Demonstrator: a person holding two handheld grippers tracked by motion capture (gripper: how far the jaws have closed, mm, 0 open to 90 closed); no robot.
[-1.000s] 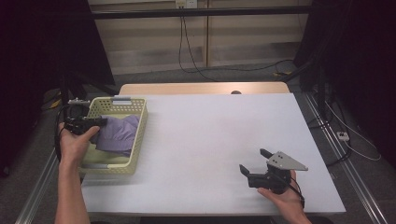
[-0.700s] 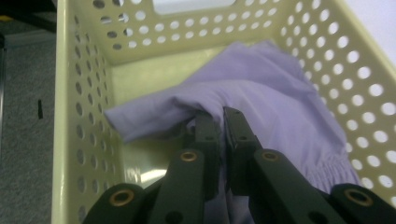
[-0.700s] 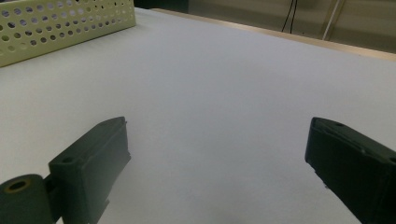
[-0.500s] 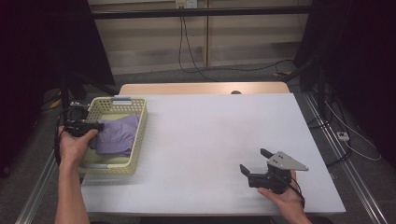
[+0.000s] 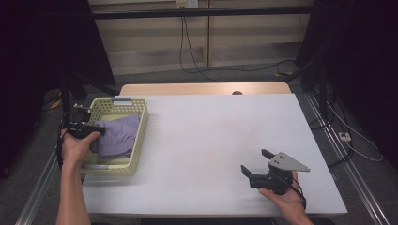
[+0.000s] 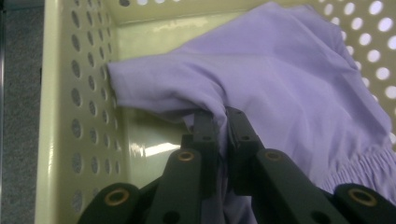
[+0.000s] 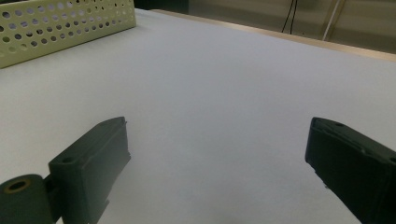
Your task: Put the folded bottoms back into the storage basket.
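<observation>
left gripper: jaws pinch purple cloth inside basket | right gripper: jaws wide, over bare table

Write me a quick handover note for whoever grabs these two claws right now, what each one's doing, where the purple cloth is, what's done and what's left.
Left claw: shut on a fold of the purple cloth, inside the yellow basket at the table's left edge.
Right claw: open, holding nothing, near the white table's front right.
Done: cloth gripped.
Left: the cloth lies in the basket, not lifted out; probably draw it out onto the table, with the right claw free to help.
</observation>
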